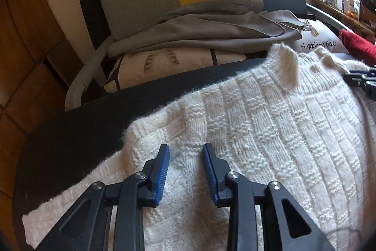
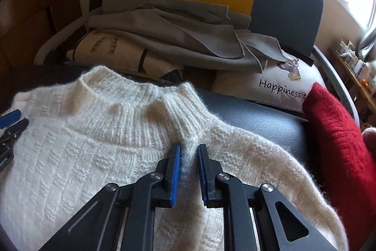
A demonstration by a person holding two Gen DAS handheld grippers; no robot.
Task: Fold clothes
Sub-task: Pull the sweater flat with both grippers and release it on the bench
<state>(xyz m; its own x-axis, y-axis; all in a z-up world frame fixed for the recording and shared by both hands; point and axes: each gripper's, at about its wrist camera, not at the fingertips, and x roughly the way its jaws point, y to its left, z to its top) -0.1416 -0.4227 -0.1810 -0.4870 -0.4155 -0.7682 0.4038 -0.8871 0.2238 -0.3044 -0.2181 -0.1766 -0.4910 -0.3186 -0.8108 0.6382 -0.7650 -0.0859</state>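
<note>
Lying mostly flat on the dark table (image 1: 70,133), the sweater (image 1: 270,128) is barely folded yet: a ridge of knit beside its collar is pinched by the narrow right gripper (image 2: 189,151), while the left gripper (image 1: 185,150) is held half-open over the near-left shoulder, holding nothing.

Tight quarters around the white sweater (image 2: 98,145)

Bare dark worktop (image 1: 77,133) lies open left of the sweater; behind it, grey clothes (image 2: 178,39) piled on cushions (image 2: 270,84) block the way, and a red knit (image 2: 338,140) crowds its right.
</note>
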